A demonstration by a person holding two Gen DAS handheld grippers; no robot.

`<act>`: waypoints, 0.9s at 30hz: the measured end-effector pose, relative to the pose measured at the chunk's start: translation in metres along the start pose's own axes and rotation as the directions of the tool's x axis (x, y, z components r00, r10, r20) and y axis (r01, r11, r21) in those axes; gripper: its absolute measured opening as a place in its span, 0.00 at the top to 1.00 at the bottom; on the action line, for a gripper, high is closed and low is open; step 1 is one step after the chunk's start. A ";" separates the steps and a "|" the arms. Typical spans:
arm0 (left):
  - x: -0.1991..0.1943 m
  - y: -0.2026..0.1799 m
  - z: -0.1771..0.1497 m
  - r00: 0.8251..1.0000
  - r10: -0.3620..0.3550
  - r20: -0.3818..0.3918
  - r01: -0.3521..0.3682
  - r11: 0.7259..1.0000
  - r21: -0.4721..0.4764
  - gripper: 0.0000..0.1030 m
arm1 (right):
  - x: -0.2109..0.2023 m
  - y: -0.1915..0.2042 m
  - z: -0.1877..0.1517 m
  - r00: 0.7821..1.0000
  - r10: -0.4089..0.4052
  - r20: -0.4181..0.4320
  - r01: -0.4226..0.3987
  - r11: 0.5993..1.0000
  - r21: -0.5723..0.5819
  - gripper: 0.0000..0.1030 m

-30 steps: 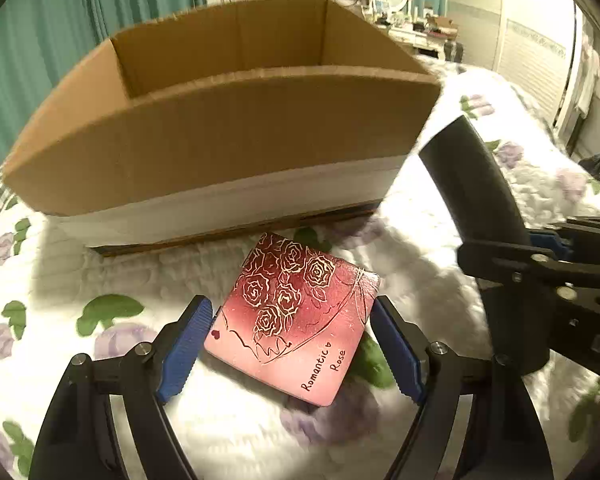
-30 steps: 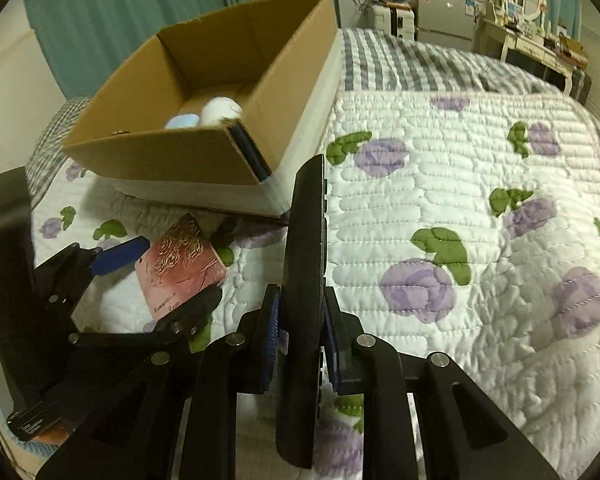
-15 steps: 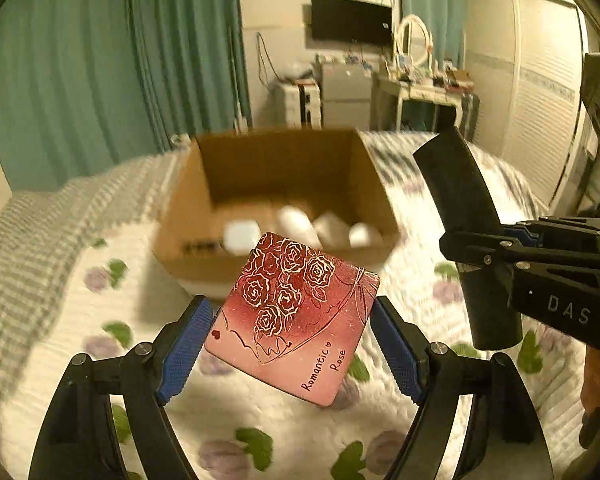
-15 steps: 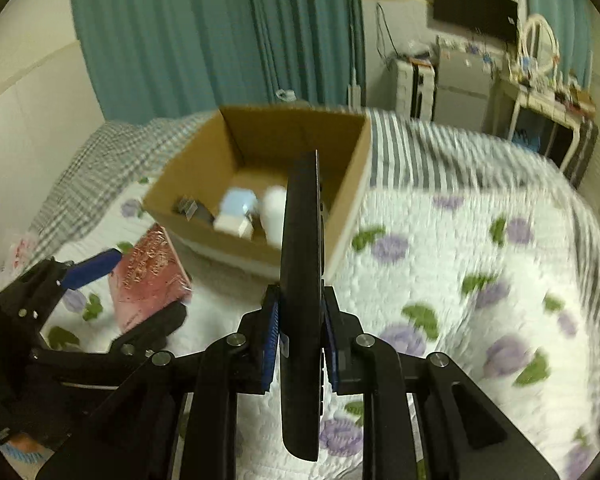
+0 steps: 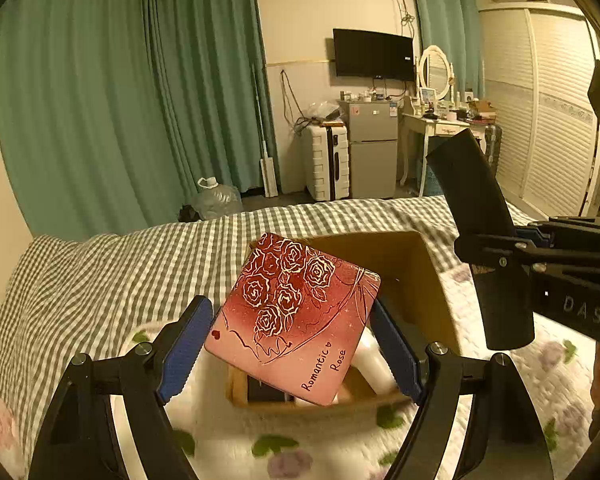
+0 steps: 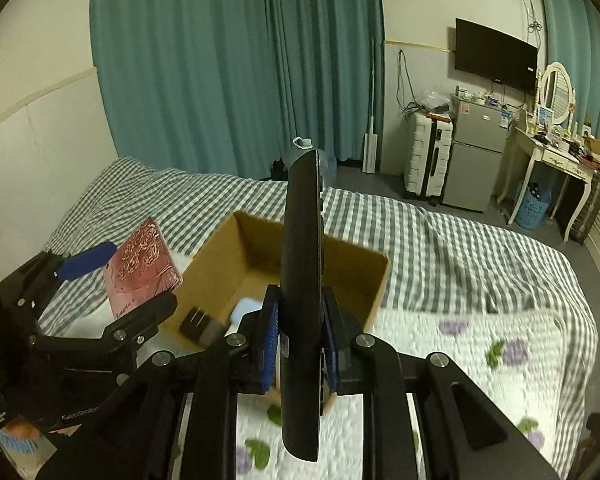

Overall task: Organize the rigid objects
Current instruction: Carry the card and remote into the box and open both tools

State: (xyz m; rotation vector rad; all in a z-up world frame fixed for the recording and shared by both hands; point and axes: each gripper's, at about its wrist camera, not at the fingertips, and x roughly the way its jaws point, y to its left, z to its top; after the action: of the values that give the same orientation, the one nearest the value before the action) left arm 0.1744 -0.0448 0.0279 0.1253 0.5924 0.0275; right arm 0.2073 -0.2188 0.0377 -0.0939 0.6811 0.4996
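My left gripper (image 5: pixel 290 344) is shut on a pink rose-printed box (image 5: pixel 296 316) marked "Romantic Rose" and holds it in the air above the open cardboard box (image 5: pixel 440 280). It also shows in the right wrist view (image 6: pixel 142 268). My right gripper (image 6: pixel 300 340) is shut on a long flat black remote (image 6: pixel 302 300), held upright over the cardboard box (image 6: pixel 376 280). The remote shows at the right of the left wrist view (image 5: pixel 484 236). Inside the box lie a black charger (image 6: pixel 198 322), a pale blue item (image 6: pixel 246 308) and white items (image 5: pixel 374 364).
The cardboard box rests on a bed with a white flowered quilt (image 6: pixel 480 352) and a grey checked sheet (image 5: pixel 100 272). Beyond the bed stand green curtains (image 5: pixel 100 100), a white suitcase (image 5: pixel 326 160), a small fridge (image 5: pixel 372 152) and a dressing table (image 6: pixel 556 160).
Both grippers have risen high above the bed with their objects. The cardboard box now lies below them and looks smaller; the room beyond has come into view.
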 end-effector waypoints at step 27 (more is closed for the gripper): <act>0.069 0.011 -0.013 0.999 0.035 -0.010 -0.035 0.999 -0.012 0.18 | 0.102 -0.023 -0.023 0.991 -0.005 -0.132 0.005 1.000 0.000 0.82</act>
State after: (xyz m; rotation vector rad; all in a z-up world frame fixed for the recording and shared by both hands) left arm 0.2247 -0.0286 -0.0198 0.1239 0.5997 0.0653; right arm 0.2725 -0.2028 -0.0459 -0.1294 0.8103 0.4910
